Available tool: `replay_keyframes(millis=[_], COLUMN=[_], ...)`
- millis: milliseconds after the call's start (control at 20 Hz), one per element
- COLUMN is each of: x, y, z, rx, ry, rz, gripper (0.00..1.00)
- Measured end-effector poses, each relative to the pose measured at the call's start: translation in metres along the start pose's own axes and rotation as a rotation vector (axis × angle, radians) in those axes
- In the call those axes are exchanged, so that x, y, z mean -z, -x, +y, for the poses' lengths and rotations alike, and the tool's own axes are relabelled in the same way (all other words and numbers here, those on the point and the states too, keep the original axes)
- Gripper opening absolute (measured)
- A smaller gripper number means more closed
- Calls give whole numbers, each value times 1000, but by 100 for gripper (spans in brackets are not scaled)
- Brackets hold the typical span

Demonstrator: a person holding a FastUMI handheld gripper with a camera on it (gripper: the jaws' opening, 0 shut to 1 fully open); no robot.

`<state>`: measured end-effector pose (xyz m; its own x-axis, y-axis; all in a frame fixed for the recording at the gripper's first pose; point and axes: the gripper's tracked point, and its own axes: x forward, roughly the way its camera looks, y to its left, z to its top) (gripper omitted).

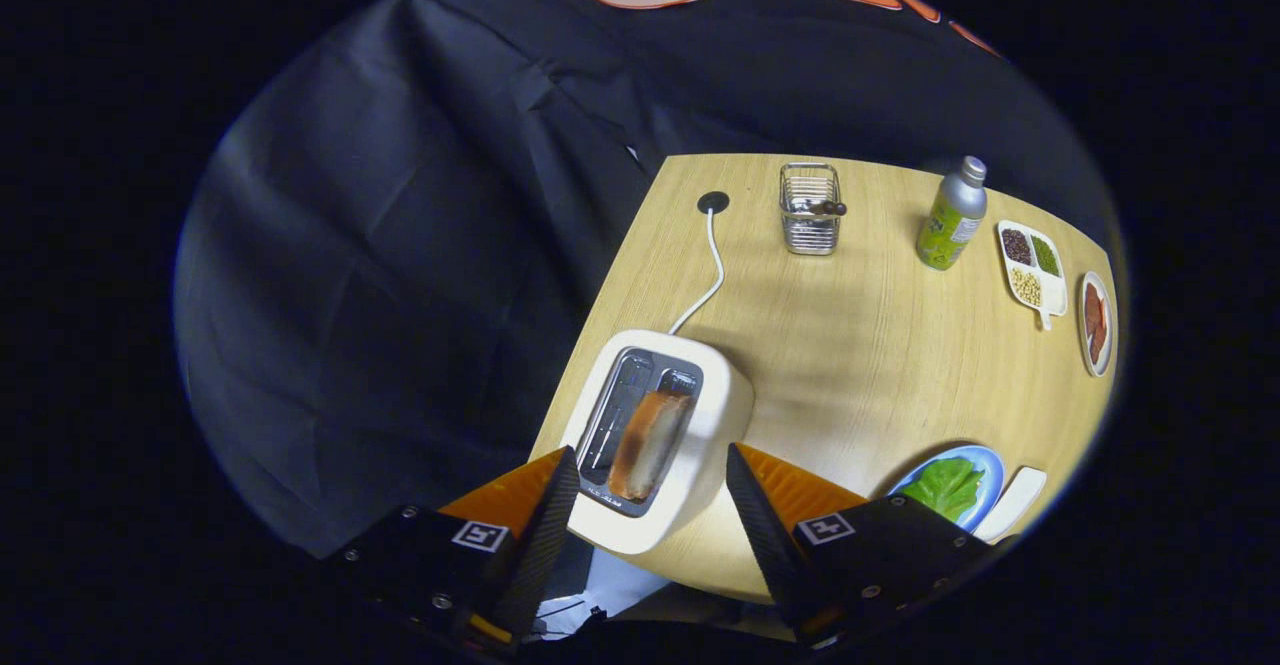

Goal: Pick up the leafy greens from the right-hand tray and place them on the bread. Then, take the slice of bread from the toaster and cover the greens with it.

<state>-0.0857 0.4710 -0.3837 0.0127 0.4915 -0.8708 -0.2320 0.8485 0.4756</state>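
A white toaster (pixel 690 415) stands near the table's left edge, just ahead of my fingers. A browned slice of bread (pixel 650 442) sticks up from its right-hand slot; the left slot holds nothing. My gripper (pixel 652 480) hovers above the toaster's near end, open, with the slice in the gap between the fingers and neither finger touching it. To the right of the fingers, leafy greens (pixel 945 486) lie on a blue plate (pixel 990 467); whatever lies under the leaf is hidden.
A white cord (pixel 712 275) runs from the toaster to a hole in the wooden table (pixel 860 345). Beyond stand a wire basket (pixel 810 208) and a green bottle (pixel 951 215). A divided white dish (pixel 1032 270), a small plate (pixel 1096 323) and a white tray (pixel 1012 501) sit at the right.
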Motion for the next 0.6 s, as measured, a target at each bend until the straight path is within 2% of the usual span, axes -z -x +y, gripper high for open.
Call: replay_keyframes(millis=[400,600], x=[6,17], y=[-55,-69], z=[7,-1], rx=[98,143], ry=[-21,-30], rz=[120,175], gripper=[73,57])
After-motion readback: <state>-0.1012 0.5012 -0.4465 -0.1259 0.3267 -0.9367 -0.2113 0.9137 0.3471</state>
